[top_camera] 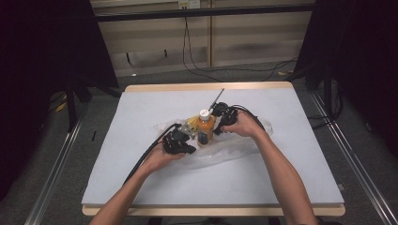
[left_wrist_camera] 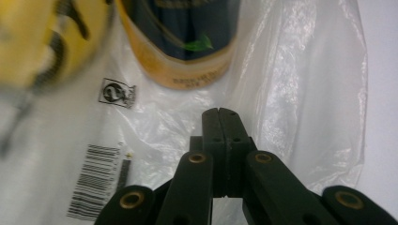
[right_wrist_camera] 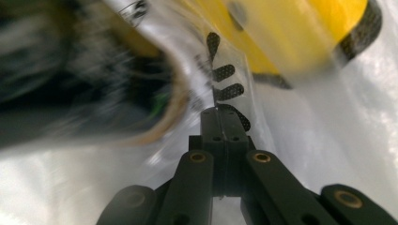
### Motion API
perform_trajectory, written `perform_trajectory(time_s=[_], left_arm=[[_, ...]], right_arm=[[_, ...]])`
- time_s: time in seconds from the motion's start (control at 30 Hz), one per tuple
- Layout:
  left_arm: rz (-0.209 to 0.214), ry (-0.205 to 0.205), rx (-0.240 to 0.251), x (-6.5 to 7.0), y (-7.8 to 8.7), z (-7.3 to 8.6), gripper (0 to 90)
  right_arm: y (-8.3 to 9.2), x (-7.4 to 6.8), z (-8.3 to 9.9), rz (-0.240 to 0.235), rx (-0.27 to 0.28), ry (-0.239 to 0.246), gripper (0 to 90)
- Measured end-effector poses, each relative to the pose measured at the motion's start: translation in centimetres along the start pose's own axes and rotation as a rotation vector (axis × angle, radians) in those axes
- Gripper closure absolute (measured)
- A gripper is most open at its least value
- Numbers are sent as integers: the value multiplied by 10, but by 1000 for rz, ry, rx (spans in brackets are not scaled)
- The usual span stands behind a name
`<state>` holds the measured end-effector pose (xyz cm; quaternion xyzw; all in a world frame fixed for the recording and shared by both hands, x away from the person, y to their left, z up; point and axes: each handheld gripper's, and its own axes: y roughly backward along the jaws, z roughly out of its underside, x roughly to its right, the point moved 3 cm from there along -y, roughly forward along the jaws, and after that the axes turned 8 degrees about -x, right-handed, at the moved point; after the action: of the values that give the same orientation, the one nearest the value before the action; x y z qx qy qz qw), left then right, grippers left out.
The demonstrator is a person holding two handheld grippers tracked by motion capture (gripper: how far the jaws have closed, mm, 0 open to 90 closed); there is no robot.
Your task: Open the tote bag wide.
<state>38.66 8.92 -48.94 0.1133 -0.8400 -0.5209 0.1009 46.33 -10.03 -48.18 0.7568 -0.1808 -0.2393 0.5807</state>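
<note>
A clear plastic bag (top_camera: pixel 225 152) lies crumpled in the middle of the white table (top_camera: pixel 141 178). In it stands an orange bottle (top_camera: pixel 205 125) with a white cap and a dark label, and a yellow item (top_camera: pixel 192 123) leans beside it. My left gripper (top_camera: pixel 191 149) is at the bag's near left side, its jaws shut on the film (left_wrist_camera: pixel 300 93) just below the bottle's base (left_wrist_camera: pixel 187 37). My right gripper (top_camera: pixel 217 131) is to the right of the bottle, shut on a printed edge of the bag (right_wrist_camera: pixel 225 91). The yellow item (right_wrist_camera: pixel 291 28) and the blurred bottle (right_wrist_camera: pixel 80 93) lie close ahead of it.
A thin rod (top_camera: pixel 217 97) sticks up behind the right gripper. Black cables (top_camera: pixel 145 157) trail from the left gripper toward the table's near edge. A barcode and a recycling mark (left_wrist_camera: pixel 116 92) are printed on the bag. Metal rails (top_camera: pixel 56 164) run along both sides of the table.
</note>
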Motion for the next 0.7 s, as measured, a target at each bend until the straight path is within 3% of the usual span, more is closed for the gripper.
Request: perform_trajectory(time_s=[0.13, 0.27, 0.37, 0.53, 0.7], left_arm=[[9, -16, 7, 7, 1, 5, 900], [12, -30, 13, 13, 2, 8, 900], [19, -47, 6, 20, 3, 10, 900], [9, -109, -28, 38, 5, 10, 900], [30, -113, -14, 44, 6, 15, 900]], right_arm=[[-5, 12, -6, -46, 22, -63, 900], [-6, 23, -13, -43, 31, -104, 900], [-6, 26, -19, -5, 31, -110, 900], [-6, 31, -26, 45, 35, -127, 900], [-7, 36, -32, 90, 52, -148, 900]])
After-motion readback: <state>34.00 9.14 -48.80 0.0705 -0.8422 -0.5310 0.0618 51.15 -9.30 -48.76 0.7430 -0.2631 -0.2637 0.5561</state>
